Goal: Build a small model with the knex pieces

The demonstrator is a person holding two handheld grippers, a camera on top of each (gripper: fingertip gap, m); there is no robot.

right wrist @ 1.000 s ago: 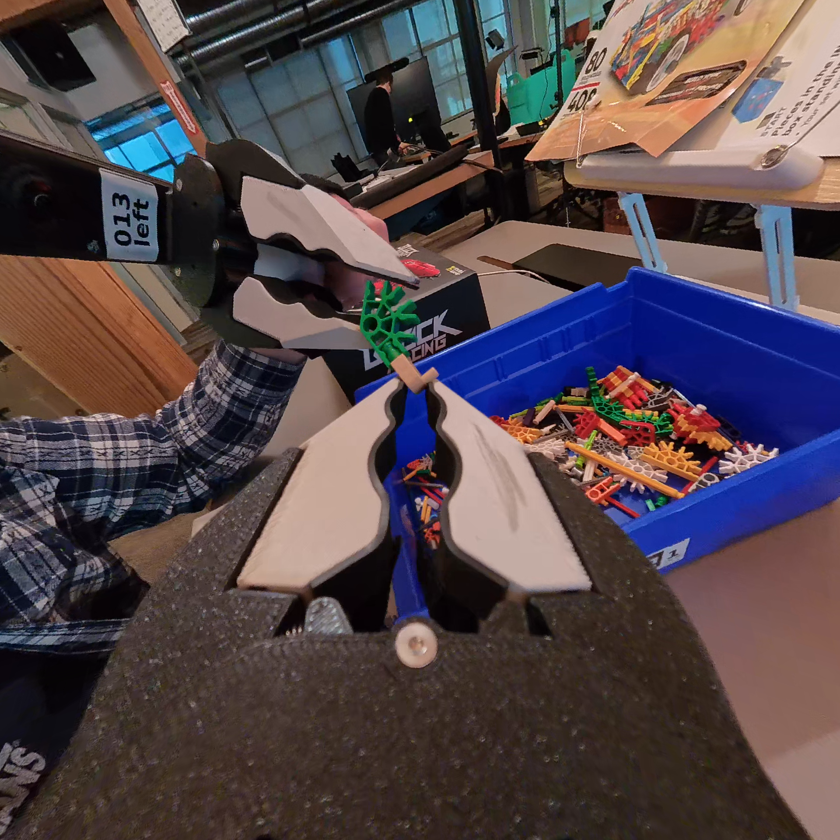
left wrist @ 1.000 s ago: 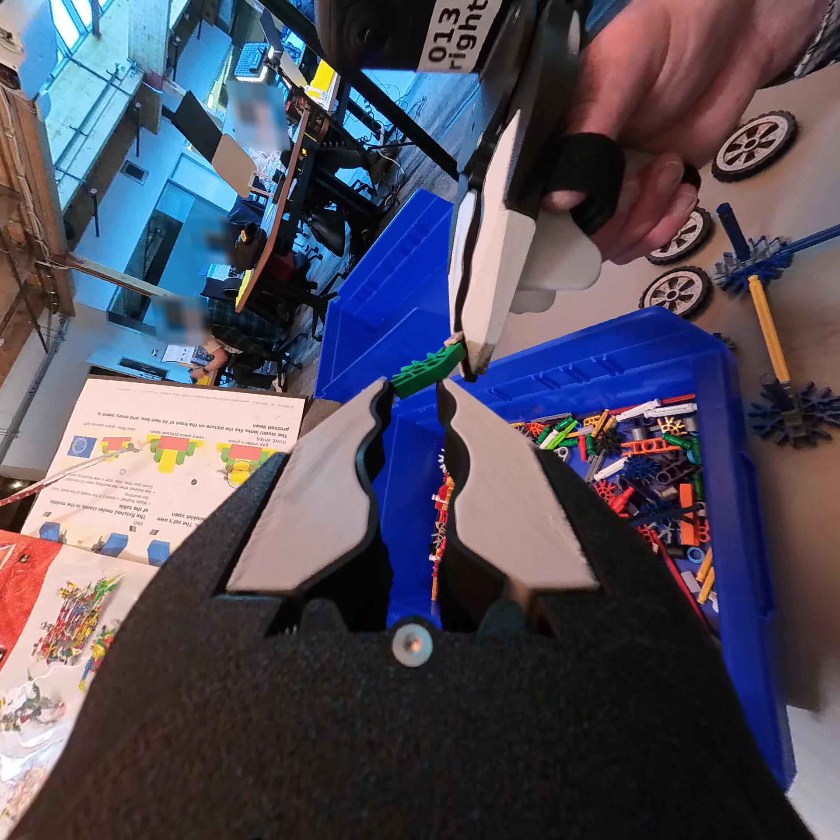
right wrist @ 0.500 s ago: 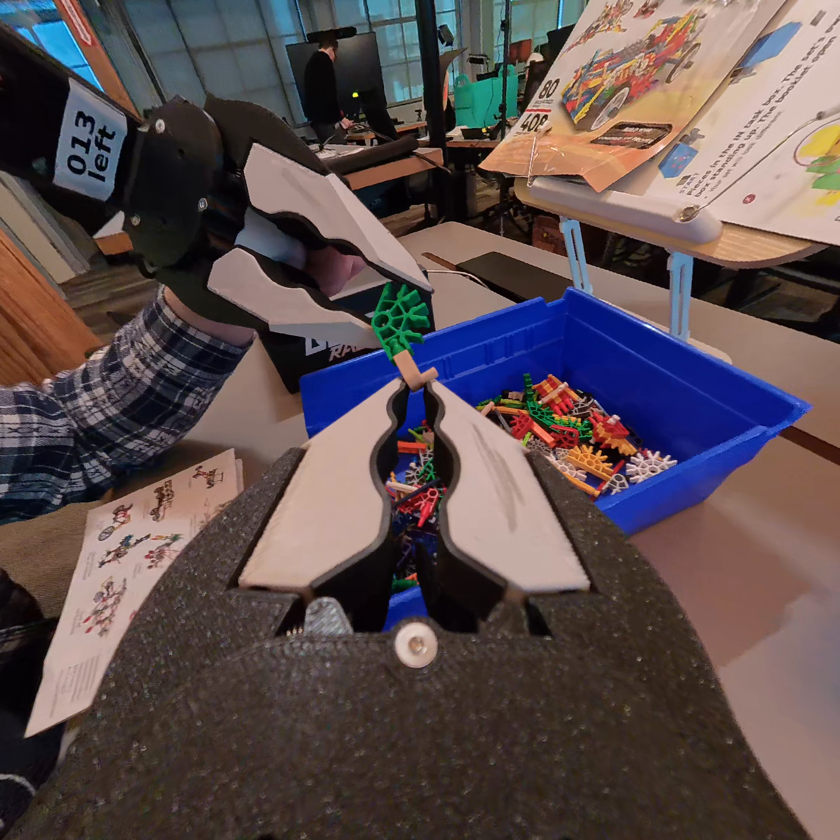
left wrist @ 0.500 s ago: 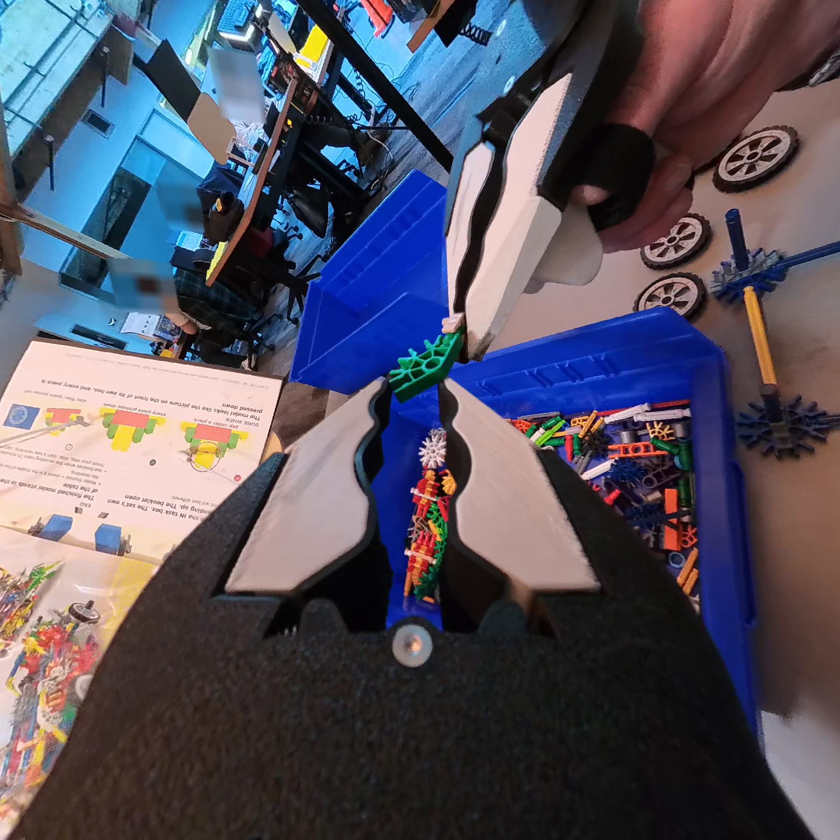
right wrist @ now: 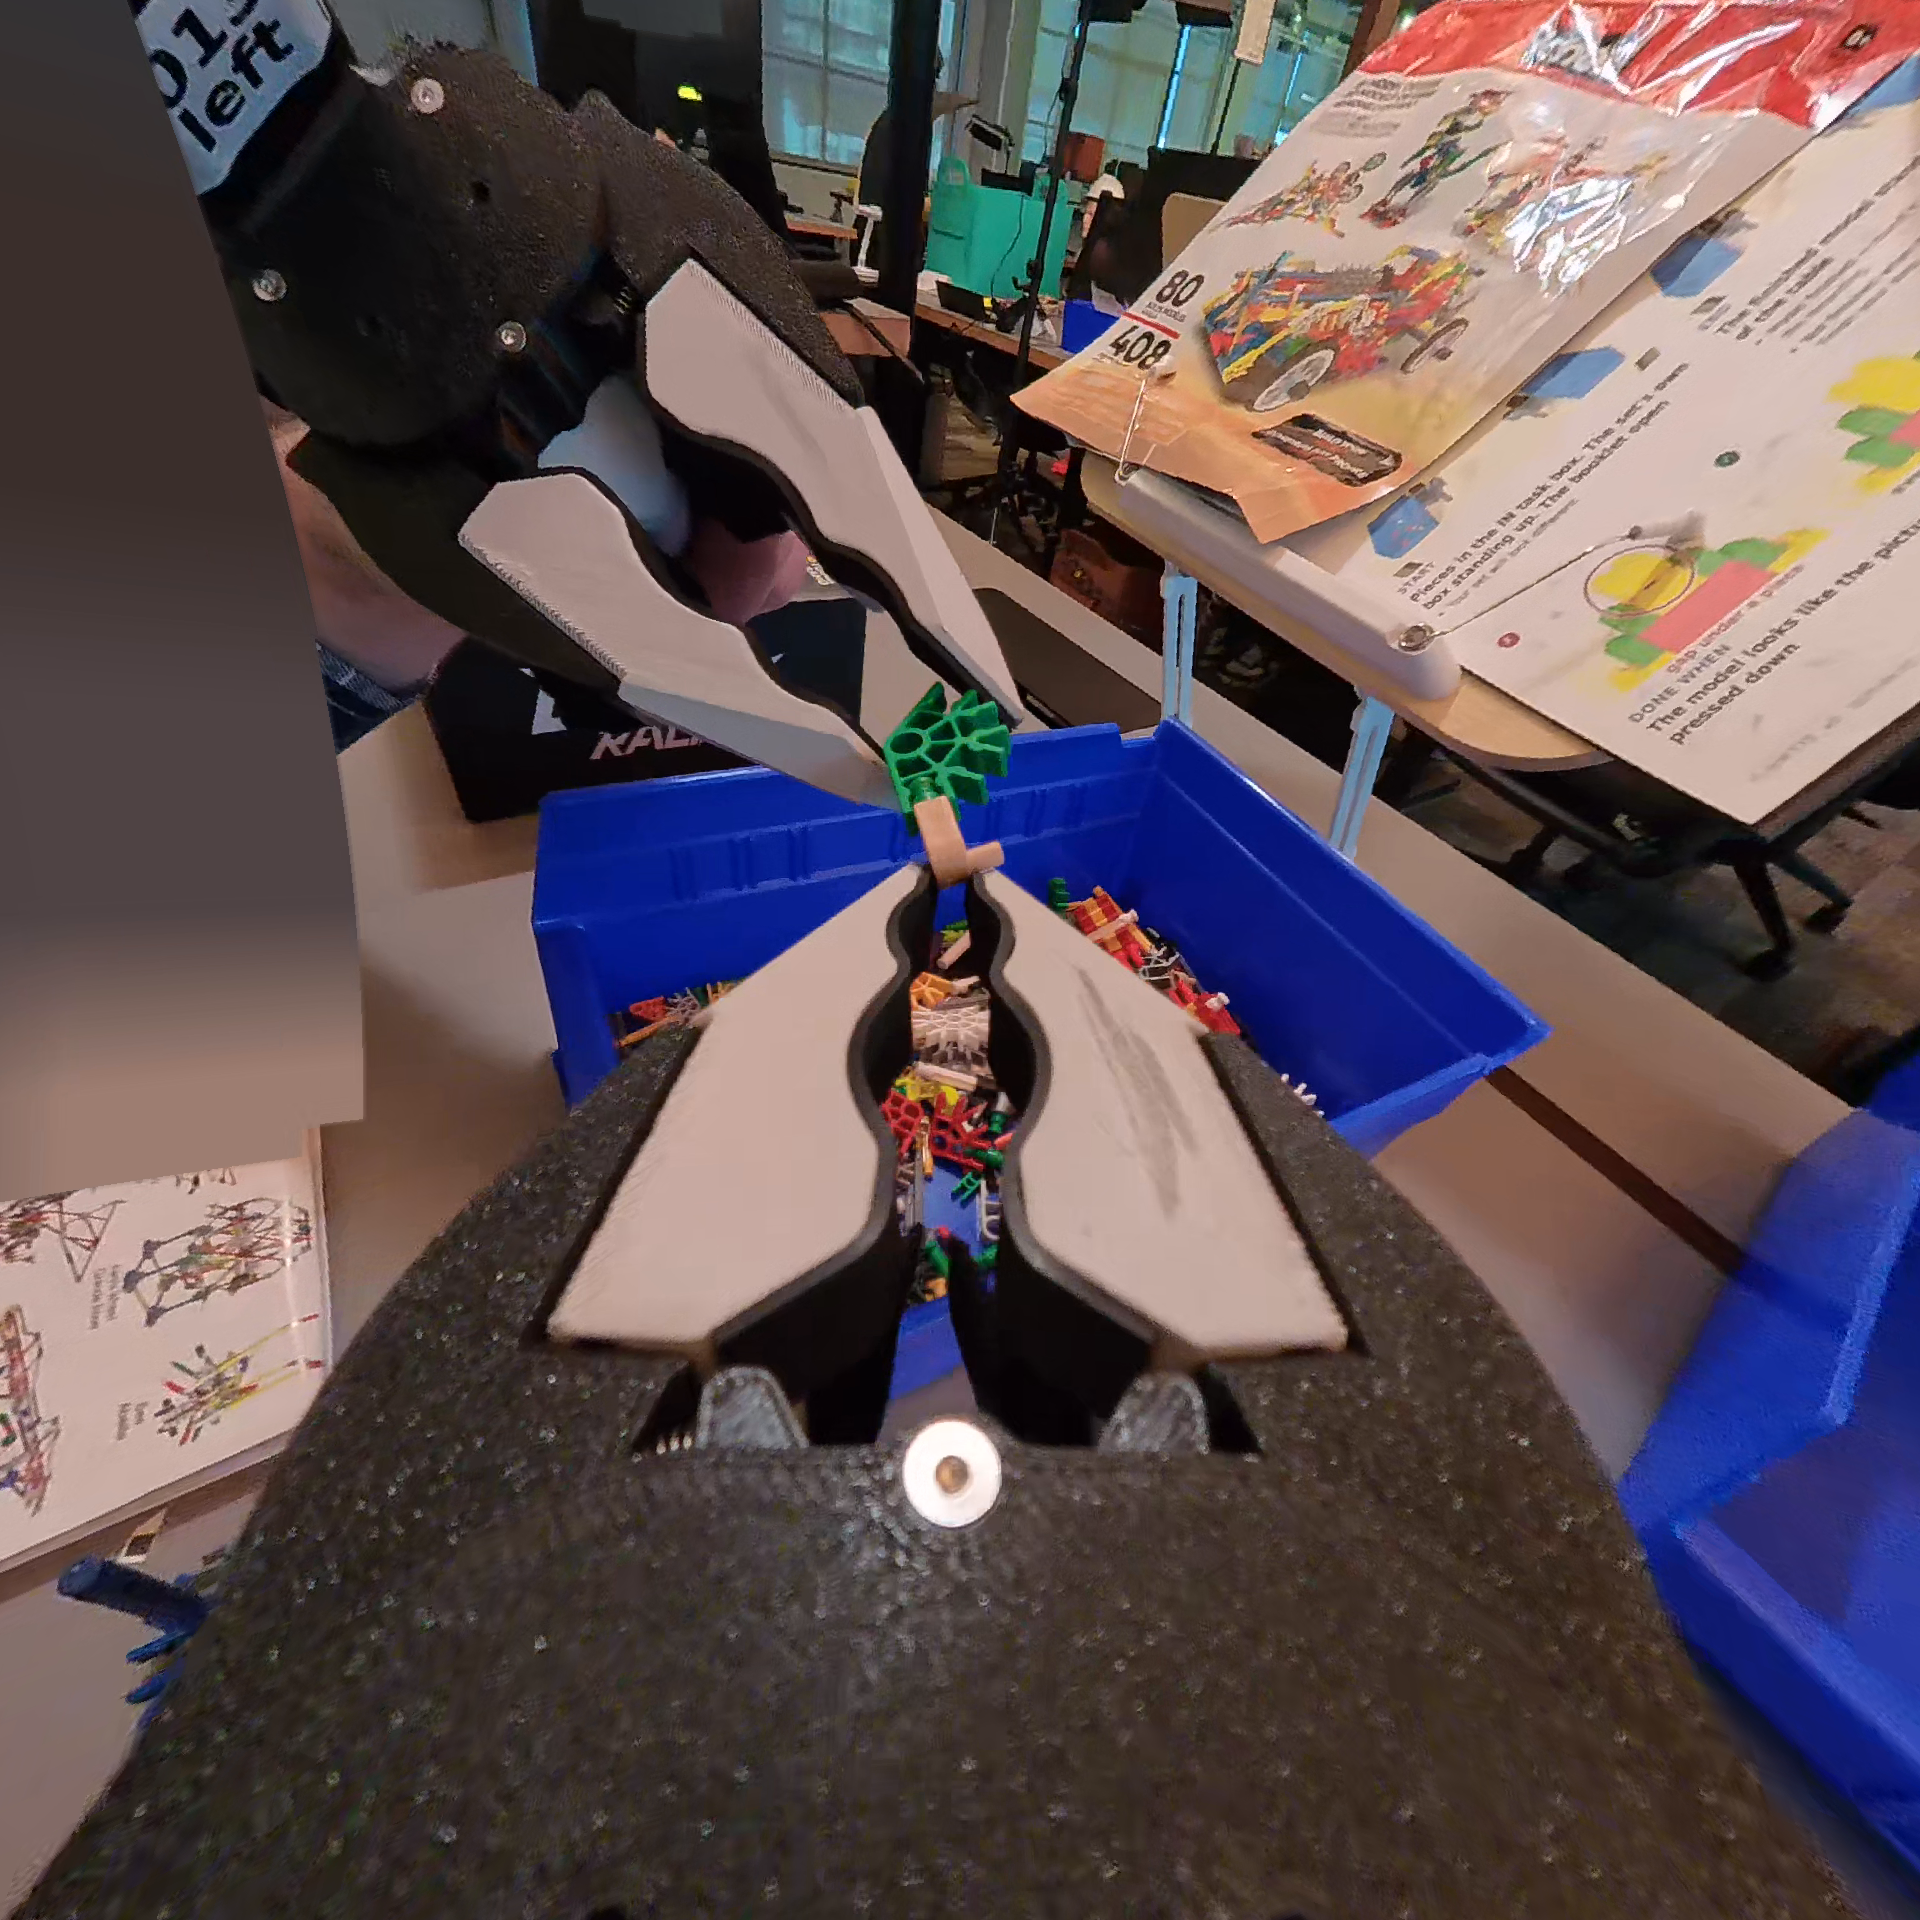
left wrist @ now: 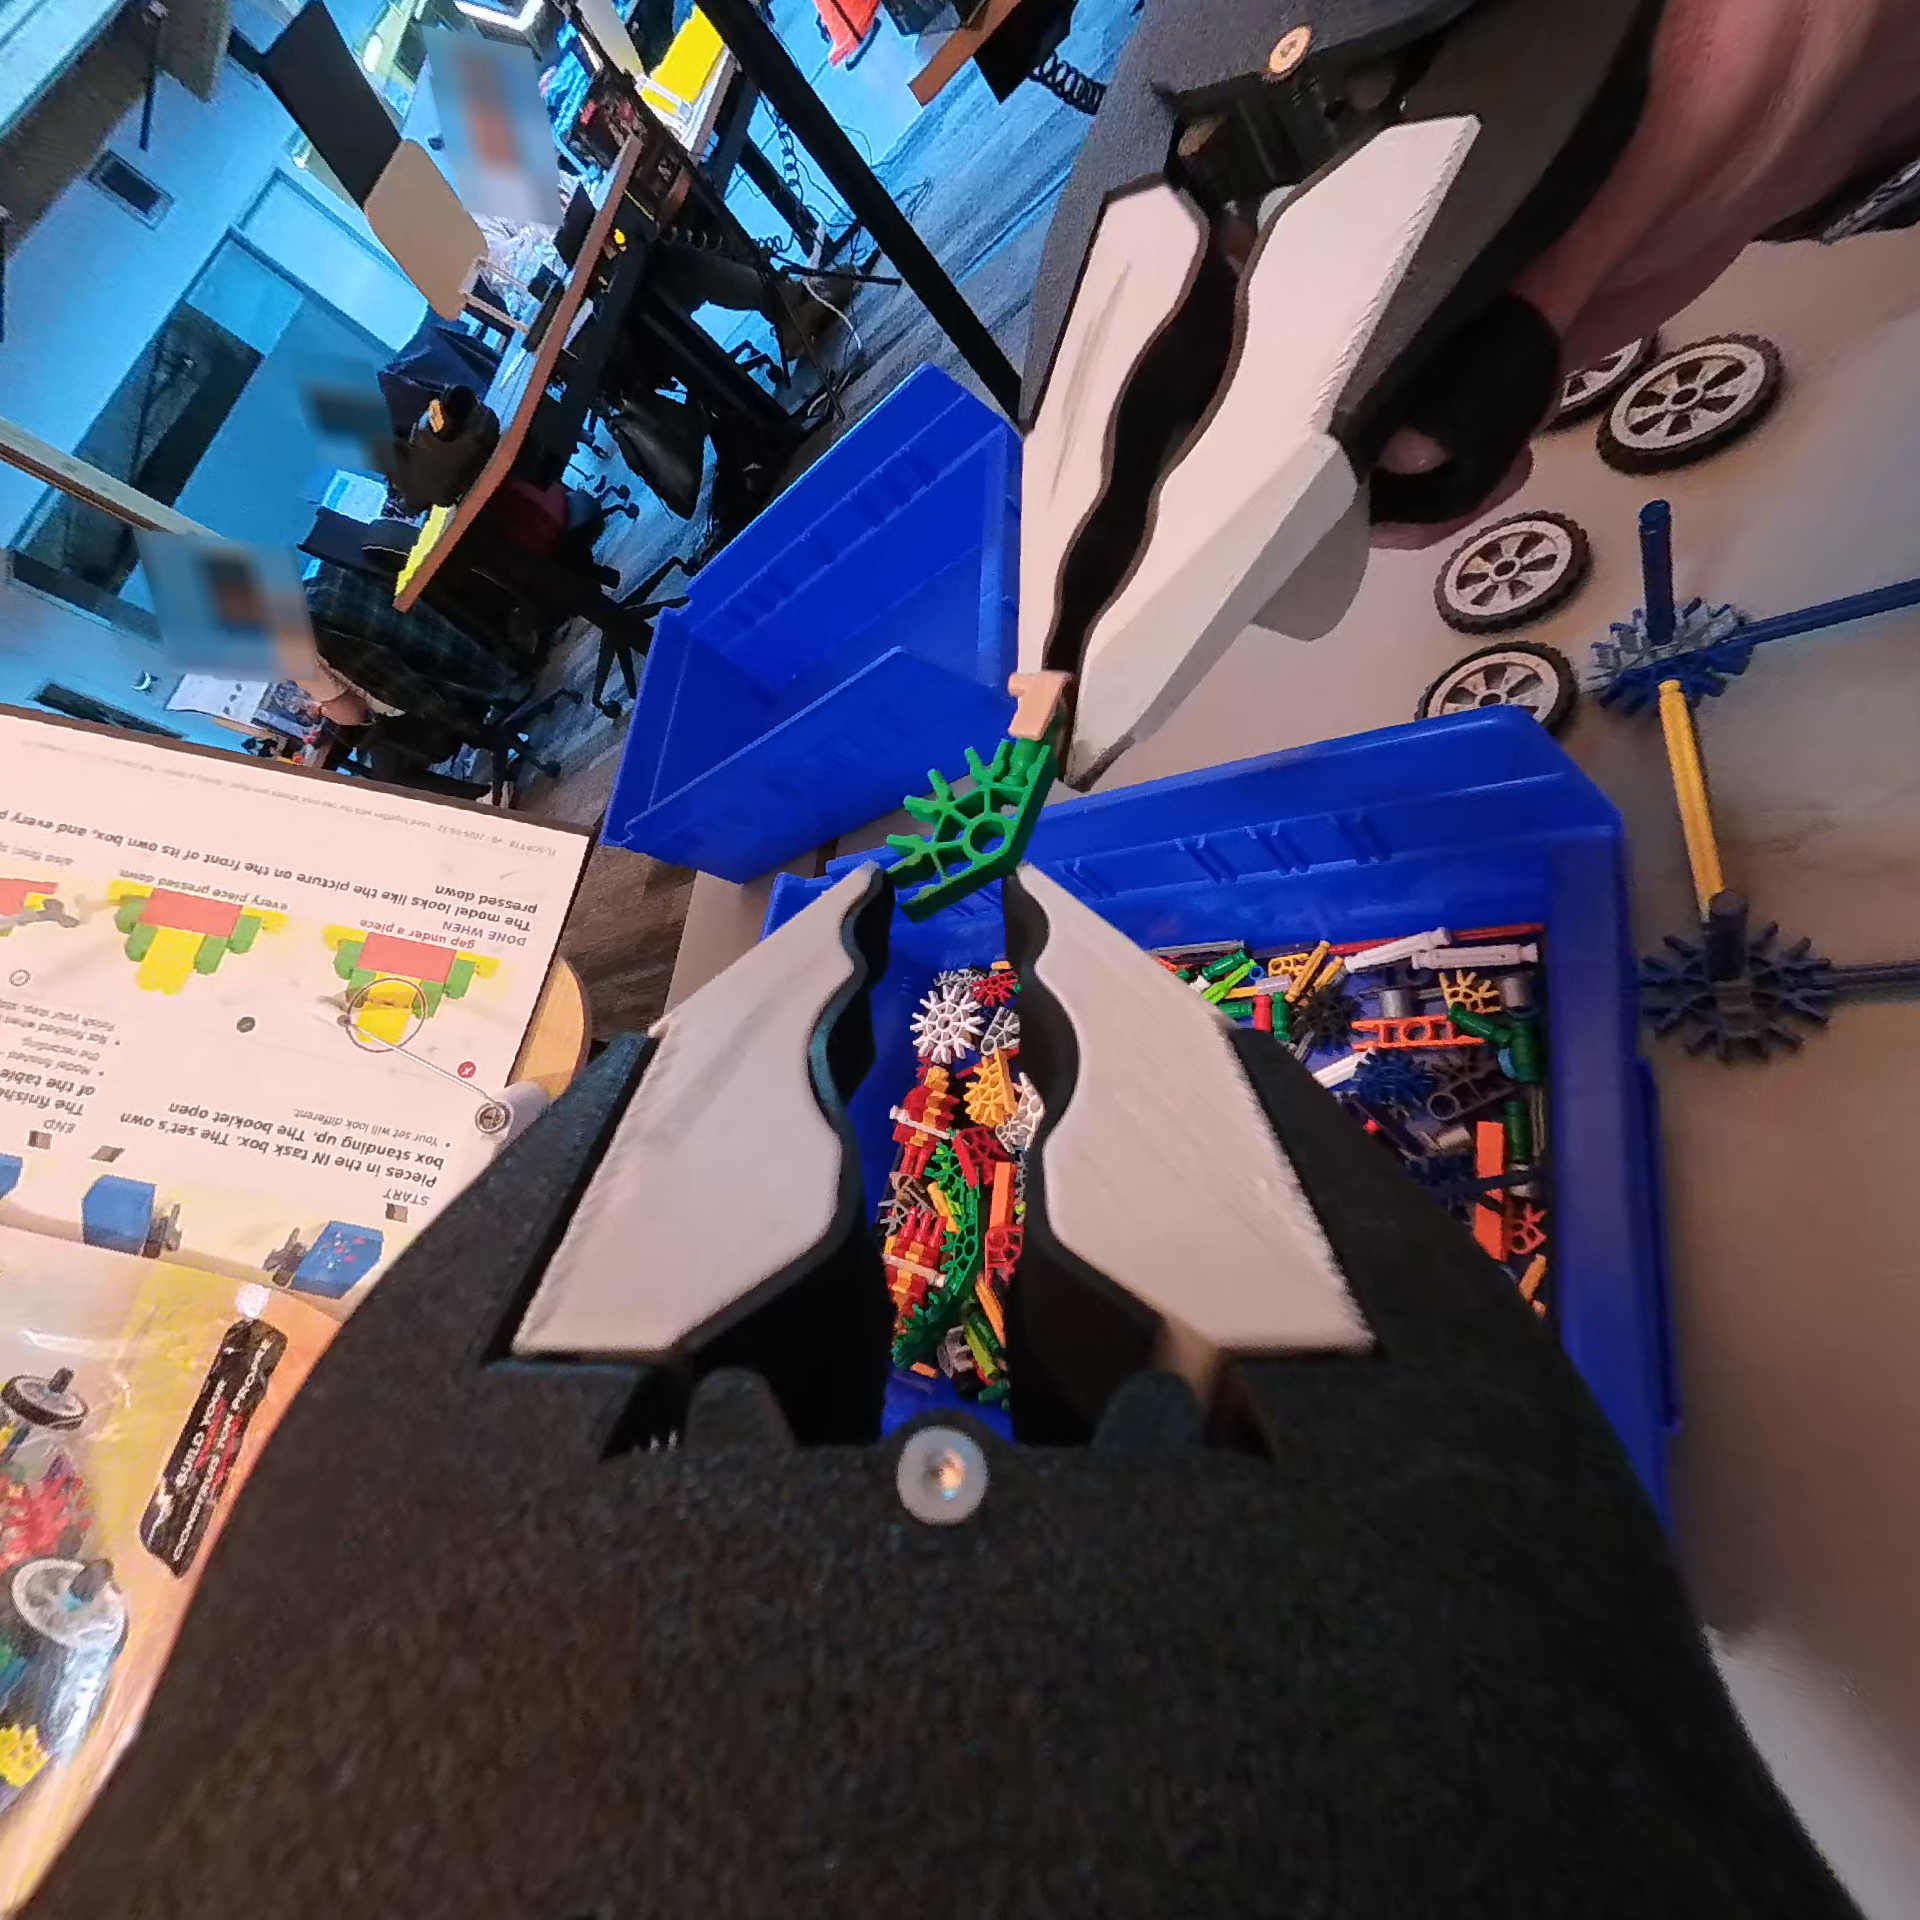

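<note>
A green fan-shaped connector [left wrist: 971,821] is joined to a small tan clip [left wrist: 1039,694], held in the air above a blue bin [left wrist: 1590,935] full of mixed coloured construction pieces. My left gripper [left wrist: 943,883] is shut on the green connector. In the right wrist view the connector [right wrist: 951,748] sits between the left gripper's [right wrist: 945,753] tips. My right gripper [right wrist: 951,883] is shut on the tan clip [right wrist: 956,847] from the opposite side. It also shows in the left wrist view [left wrist: 1055,727], held by a hand.
An empty blue bin [left wrist: 831,675] stands beyond the full one [right wrist: 1299,935]. Several spoked wheels [left wrist: 1507,571] and a blue and yellow rod assembly [left wrist: 1683,748] lie on the table. A stand holds an instruction sheet [right wrist: 1662,520]. A booklet [right wrist: 156,1330] and a black box [right wrist: 520,738] lie at the left. Less than 4 cm separates the two grippers' tips.
Both grippers keep their hold on the joined green and tan piece. They have turned together above the bin, so the connector now shows more face-on and the right gripper stands steeper.
</note>
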